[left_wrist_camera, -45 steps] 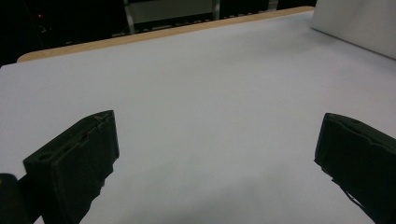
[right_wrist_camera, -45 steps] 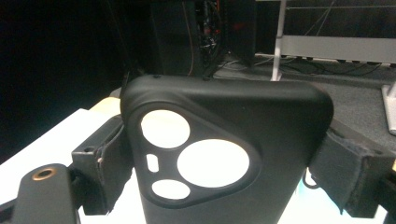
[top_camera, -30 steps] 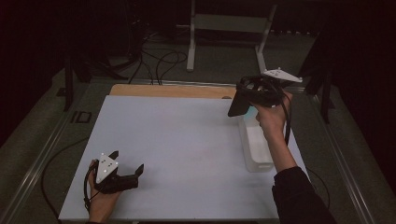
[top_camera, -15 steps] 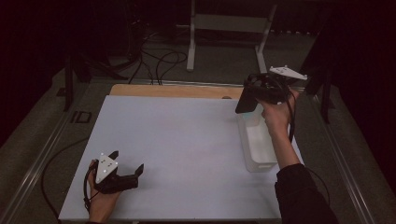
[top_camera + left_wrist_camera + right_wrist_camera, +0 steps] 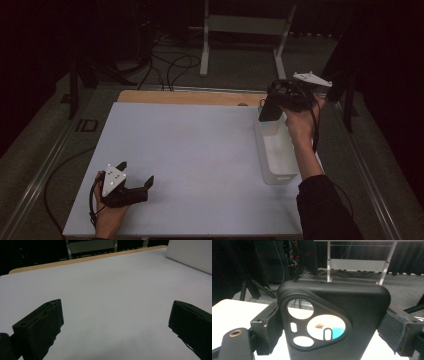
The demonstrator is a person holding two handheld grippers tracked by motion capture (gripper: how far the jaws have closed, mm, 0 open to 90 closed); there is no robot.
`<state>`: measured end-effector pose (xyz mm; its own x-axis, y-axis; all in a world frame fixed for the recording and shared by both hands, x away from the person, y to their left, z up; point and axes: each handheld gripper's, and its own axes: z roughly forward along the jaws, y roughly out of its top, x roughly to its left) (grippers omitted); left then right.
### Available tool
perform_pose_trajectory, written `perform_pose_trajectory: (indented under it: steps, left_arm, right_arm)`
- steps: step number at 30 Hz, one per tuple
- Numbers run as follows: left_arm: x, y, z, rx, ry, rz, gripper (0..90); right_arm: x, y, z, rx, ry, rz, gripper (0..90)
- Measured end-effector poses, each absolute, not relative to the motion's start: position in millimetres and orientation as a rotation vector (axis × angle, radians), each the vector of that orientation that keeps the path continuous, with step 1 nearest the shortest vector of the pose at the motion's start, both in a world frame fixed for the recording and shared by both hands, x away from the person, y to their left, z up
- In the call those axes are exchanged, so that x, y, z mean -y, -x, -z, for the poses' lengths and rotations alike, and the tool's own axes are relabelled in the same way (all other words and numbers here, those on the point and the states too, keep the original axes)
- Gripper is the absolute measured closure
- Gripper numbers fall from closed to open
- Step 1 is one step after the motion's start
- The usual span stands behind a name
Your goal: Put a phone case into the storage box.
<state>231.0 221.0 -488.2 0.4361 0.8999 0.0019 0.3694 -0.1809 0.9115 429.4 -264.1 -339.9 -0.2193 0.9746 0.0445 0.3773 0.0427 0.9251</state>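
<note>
Black phone case (image 5: 332, 322), with its camera cutouts facing the lens, sits clamped between the two jaws of the right gripper (image 5: 332, 332) in the right gripper view, one jaw pressed to each long edge. From the high view, that right gripper (image 5: 280, 102) is held up off the table (image 5: 200, 145) at its far right corner, with the phone case (image 5: 269, 109) hanging just above the far end of a clear plastic bin (image 5: 275, 155) that stands along the table's right edge. Whether the case touches the bin's rim cannot be told. The left gripper (image 5: 131, 186) rests low at the near left corner of the white table, in the person's hand, well apart from the bin; its jaws stand wide apart with nothing but bare tabletop (image 5: 112, 295) between them.
</note>
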Motion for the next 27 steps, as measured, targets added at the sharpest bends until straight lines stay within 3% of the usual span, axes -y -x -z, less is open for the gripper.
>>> perform_pose_trajectory:
  steps: [27]
  left_arm:
    - [-223.5,-230.4,487.2,-1.102,-1.738,-0.709,0.0]
  right_arm:
    - [271.8,-448.8,377.3,-1.691,-1.439,-1.027,13.9]
